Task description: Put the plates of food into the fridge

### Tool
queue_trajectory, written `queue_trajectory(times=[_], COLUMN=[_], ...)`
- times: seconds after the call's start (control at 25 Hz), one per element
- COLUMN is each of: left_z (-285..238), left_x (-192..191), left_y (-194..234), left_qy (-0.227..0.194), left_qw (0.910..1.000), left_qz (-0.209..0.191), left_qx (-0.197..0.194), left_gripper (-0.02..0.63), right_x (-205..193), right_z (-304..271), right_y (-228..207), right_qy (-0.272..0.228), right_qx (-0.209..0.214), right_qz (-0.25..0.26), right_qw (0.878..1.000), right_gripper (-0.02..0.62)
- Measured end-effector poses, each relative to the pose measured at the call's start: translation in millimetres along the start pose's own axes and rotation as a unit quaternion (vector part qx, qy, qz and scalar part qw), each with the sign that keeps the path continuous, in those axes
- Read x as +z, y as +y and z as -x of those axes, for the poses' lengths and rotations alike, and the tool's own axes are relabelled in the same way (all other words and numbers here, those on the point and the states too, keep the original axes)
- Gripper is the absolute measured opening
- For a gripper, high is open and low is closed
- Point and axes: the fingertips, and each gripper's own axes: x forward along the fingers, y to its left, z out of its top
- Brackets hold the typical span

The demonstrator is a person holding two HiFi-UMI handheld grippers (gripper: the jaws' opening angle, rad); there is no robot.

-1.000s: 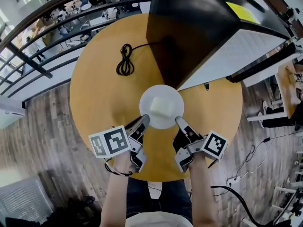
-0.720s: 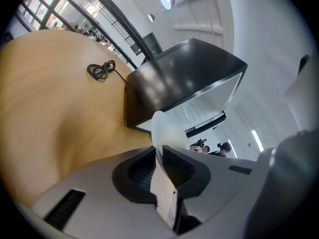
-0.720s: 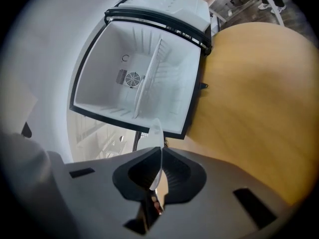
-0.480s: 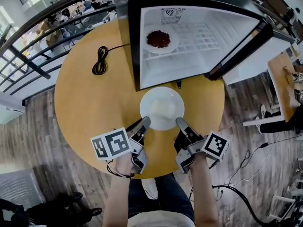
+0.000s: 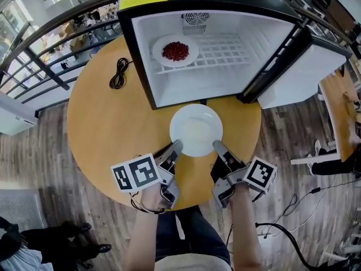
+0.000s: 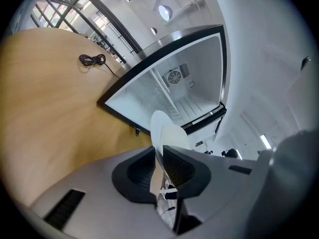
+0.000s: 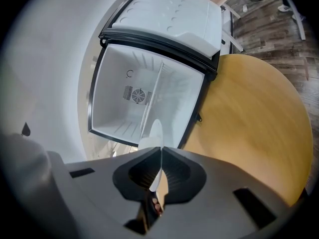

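Only the head view showed the whole scene from above: a round yellow wooden table [image 5: 107, 123], a small black fridge with a white inside [image 5: 225, 24] standing on it with its door [image 5: 296, 75] swung wide to the right, and a white plate of red food [image 5: 175, 51] sitting on the left of the fridge's wire shelf. A coiled black cable [image 5: 118, 75] lay on the table to the left of the fridge, and the left gripper view showed it too, small and far off. The two gripper views showed something else: the round white plate of pale food [image 5: 196, 130] seen from its thin edge, sticking out toward the open fridge. The left gripper [image 5: 175, 147] pinched the near left rim of this plate, and the right gripper [image 5: 217, 147] pinched the near right rim, each with both jaws pressed onto the rim. The plate was over the table, just in front of the fridge's open front. The person's left hand [image 5: 148, 196] and right hand [image 5: 237, 193] reached forward side by side, and the grippers pointed a little inward toward the plate.
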Motion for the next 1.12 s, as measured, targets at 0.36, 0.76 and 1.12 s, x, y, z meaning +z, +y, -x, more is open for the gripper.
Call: queue_trajectory(times=[0.36,0.76,1.12], left_z=[4,-6,-20], left_x=[11,46,60], left_y=[-9,-16,-30], left_qy=[-0.003,0.011,0.019], left_qw=[1.0000,0.9998,0.9993], left_qz=[-0.005,-0.003,-0.011], left_qx=[0.003,-0.016,-0.031], left_gripper=[0.048,0.047,0.046], right_x=[2,17,37], right_z=[0,-21,-25], right_y=[11,31,41], right_qy=[-0.012,-0.039,-0.058], right_qx=[0.007,0.017,0.027], right_qz=[-0.007,-0.026,-0.027], right_qw=[1.000,0.999,0.998], right_gripper=[0.020,0.018,0.018])
